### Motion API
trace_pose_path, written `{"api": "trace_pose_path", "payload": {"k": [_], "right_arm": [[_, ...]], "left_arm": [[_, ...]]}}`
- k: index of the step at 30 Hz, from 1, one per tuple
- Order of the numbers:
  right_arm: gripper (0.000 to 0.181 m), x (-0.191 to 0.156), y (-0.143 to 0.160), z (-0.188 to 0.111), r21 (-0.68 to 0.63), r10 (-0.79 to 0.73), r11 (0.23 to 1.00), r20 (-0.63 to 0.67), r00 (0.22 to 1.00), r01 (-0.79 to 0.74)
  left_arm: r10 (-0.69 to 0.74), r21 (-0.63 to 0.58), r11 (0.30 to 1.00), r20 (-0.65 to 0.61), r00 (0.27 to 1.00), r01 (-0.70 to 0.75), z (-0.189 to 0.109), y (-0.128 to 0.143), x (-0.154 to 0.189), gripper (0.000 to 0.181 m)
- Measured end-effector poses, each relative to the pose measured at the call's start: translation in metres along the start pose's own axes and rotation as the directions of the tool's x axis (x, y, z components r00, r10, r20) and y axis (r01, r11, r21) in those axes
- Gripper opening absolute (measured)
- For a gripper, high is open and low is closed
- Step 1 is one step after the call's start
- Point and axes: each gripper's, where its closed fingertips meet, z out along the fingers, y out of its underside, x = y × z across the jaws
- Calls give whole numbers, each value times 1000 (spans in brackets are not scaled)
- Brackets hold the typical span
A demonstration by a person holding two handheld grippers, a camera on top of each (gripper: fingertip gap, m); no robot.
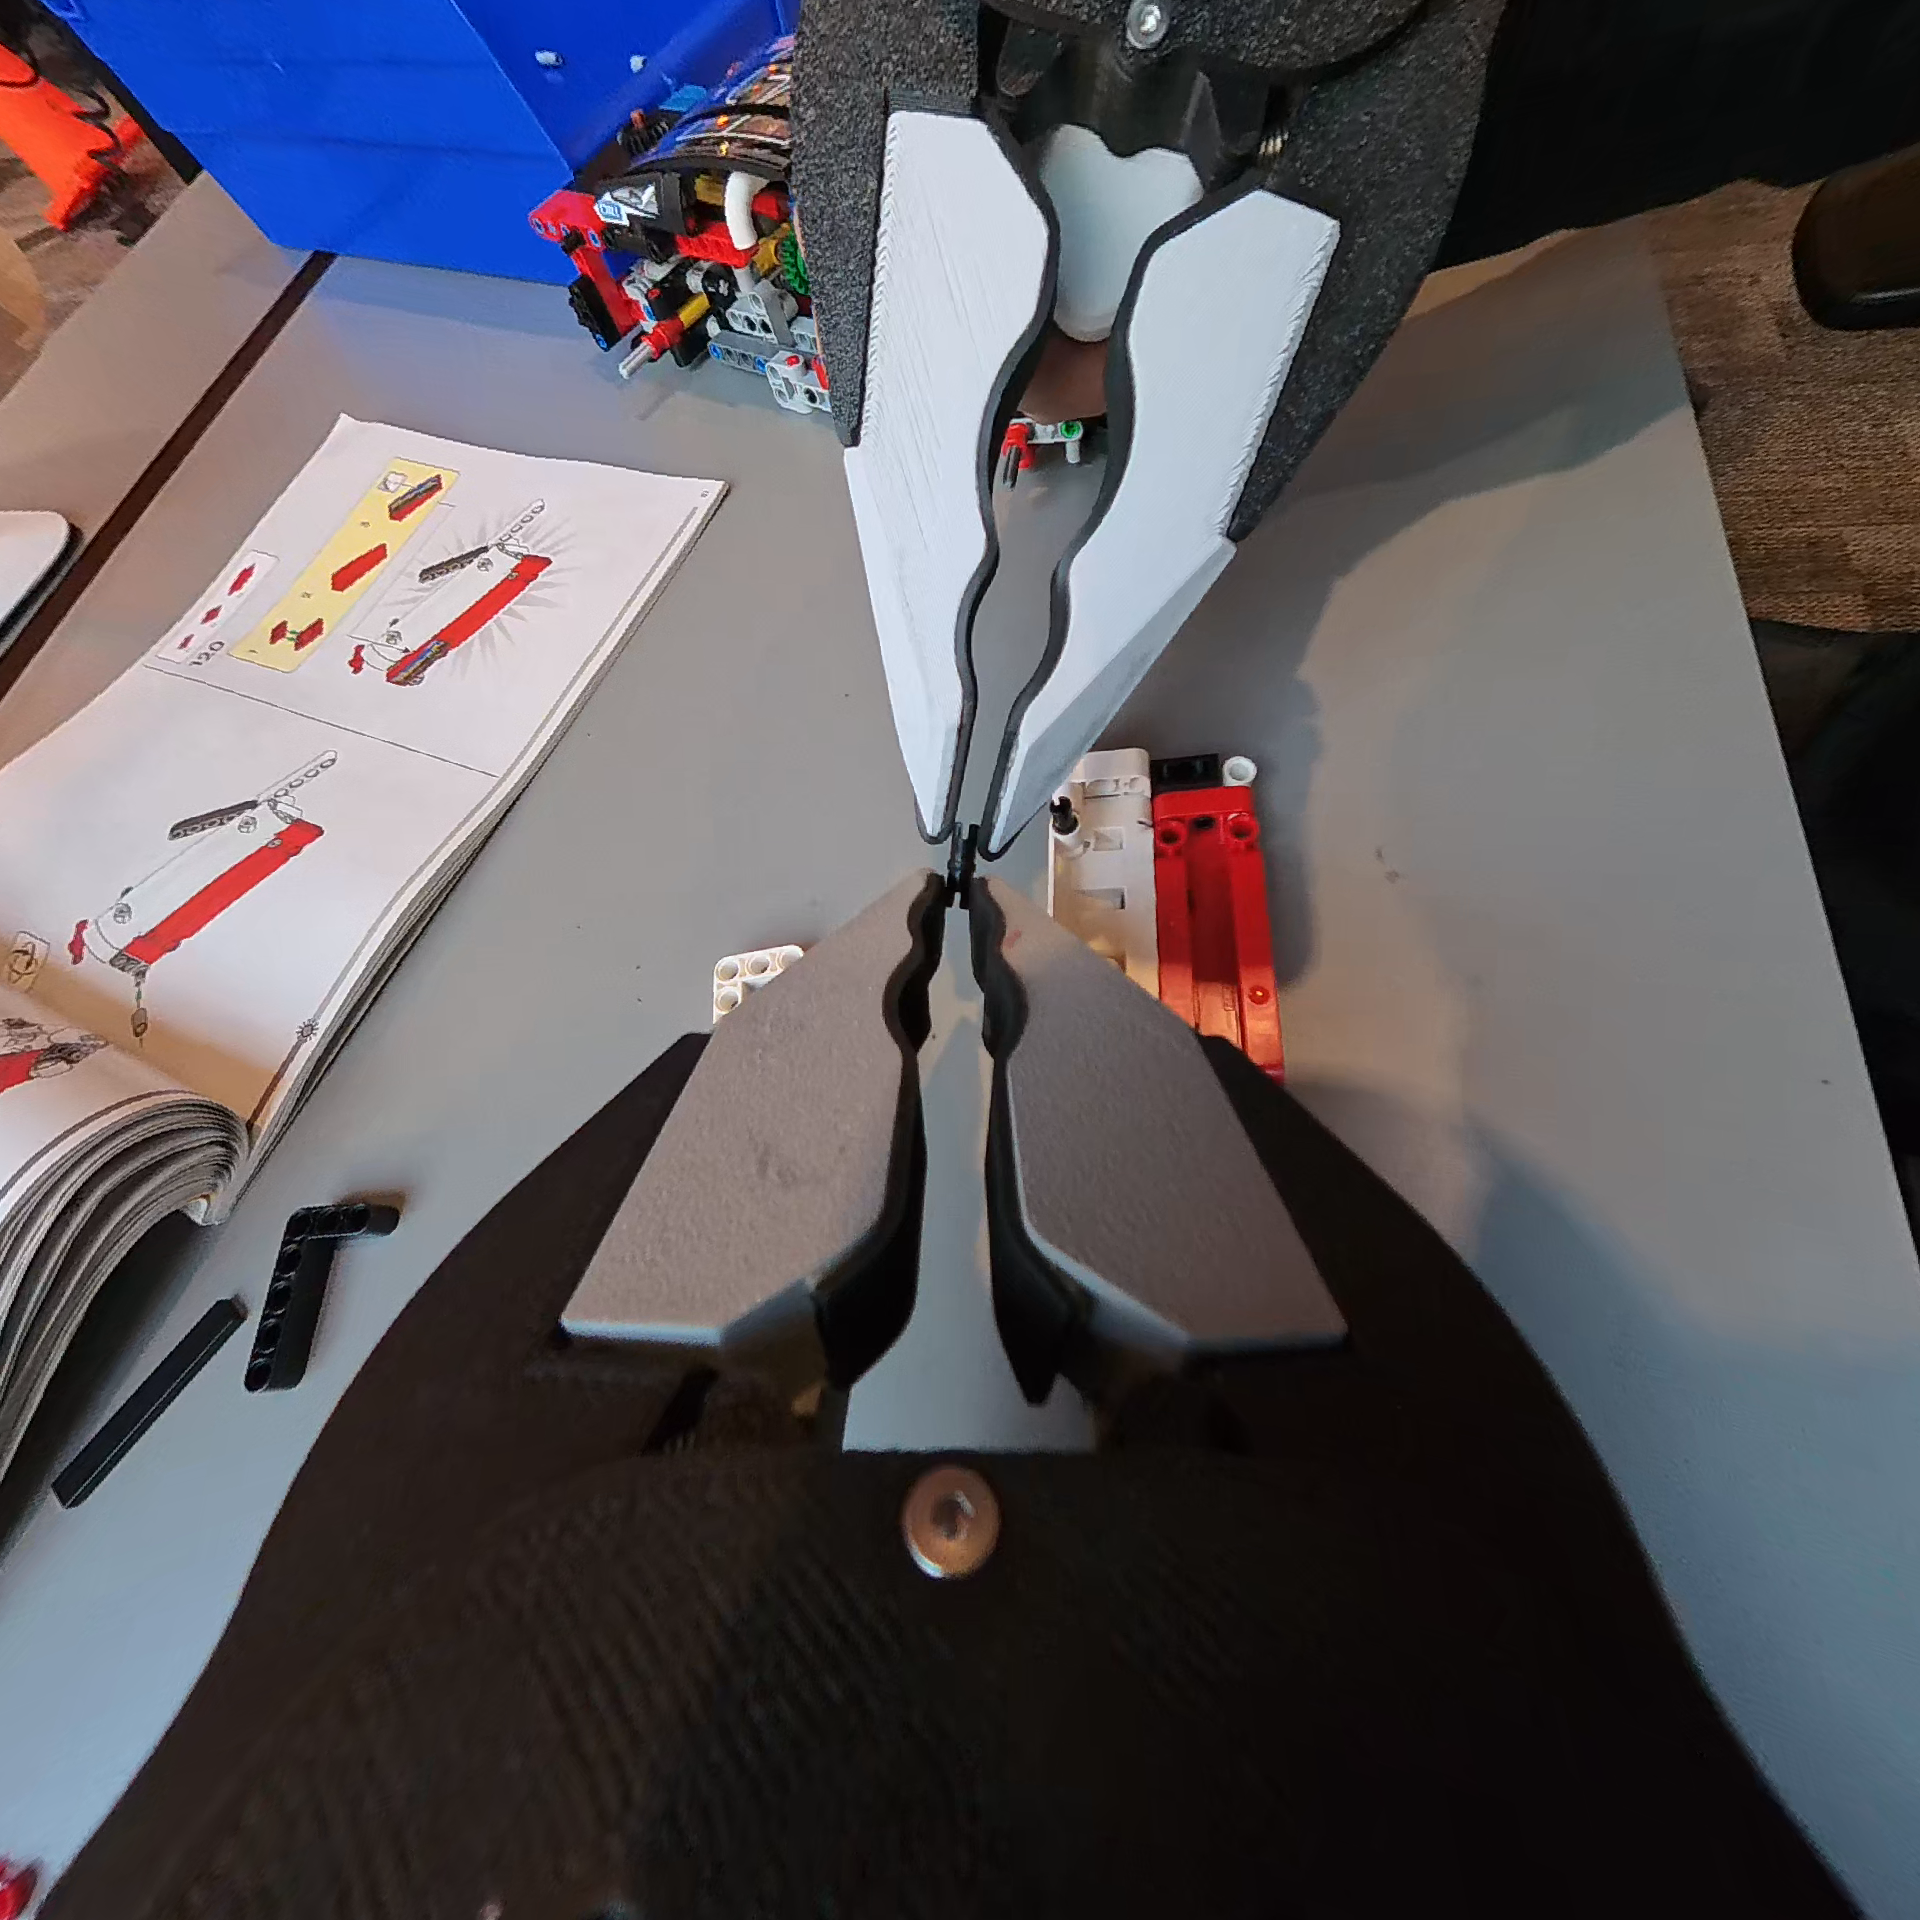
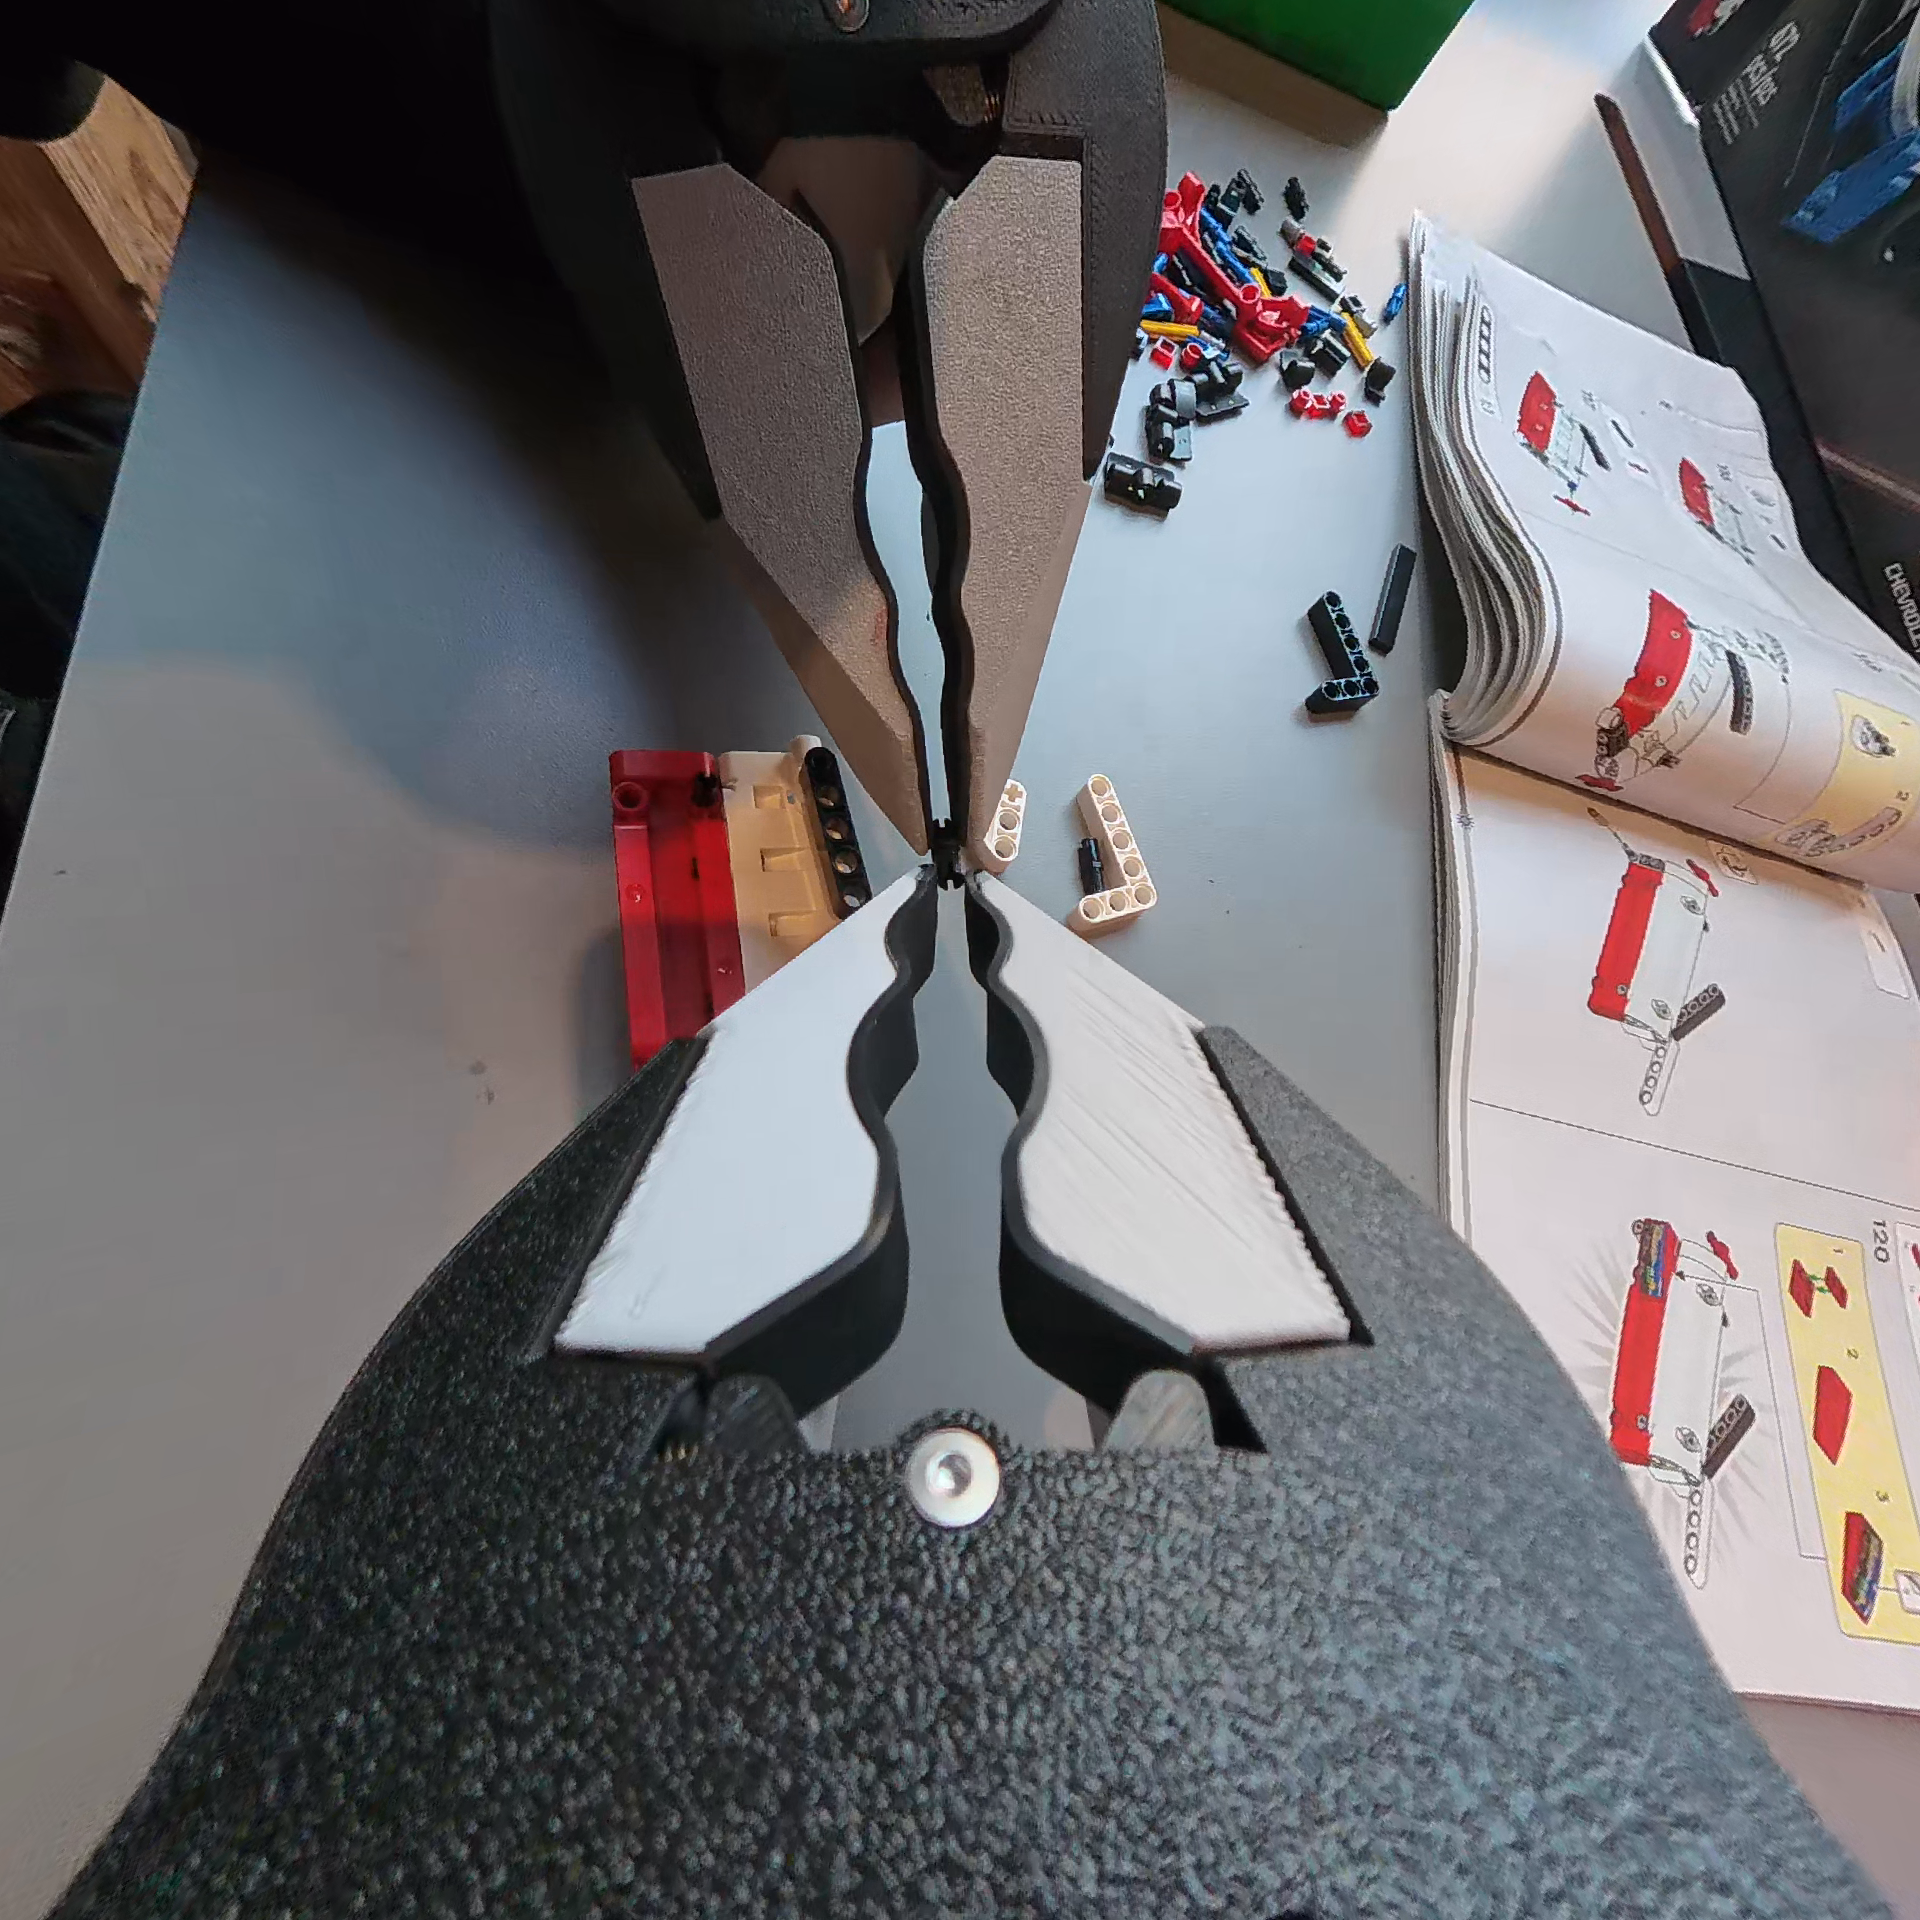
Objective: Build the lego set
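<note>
— What have your fingers got?

— My left gripper (image 1: 958, 883) and right gripper (image 2: 945, 878) meet tip to tip above the table (image 1: 727, 727), both clenched on one small black pin (image 2: 945, 852), each pinching an end.

— And the rest of the set?

— The red-and-white panel (image 2: 717, 894) lies flat just below the tips. White beams (image 2: 1112, 862) sit beside it, a black L-beam (image 2: 1340, 655) nearer the open manual (image 2: 1662, 1039), loose parts (image 2: 1247, 301) farther off. The half-built model (image 1: 696, 270) stands by the blue bin (image 1: 416, 114).
</note>
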Motion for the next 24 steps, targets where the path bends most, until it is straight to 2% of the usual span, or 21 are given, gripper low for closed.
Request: {"api": "trace_pose_path", "payload": {"k": [9,24], "right_arm": [[5,-1,0,0,-1,-2,1000,-2,1000,2],[3,-1,6,7,-55,-130,990,-24,991,129]], "left_arm": [[5,-11,1000,-1,1000,-5,1,2,1,1],[38,-63,997,28,999,-36,3,8,0,0]]}}
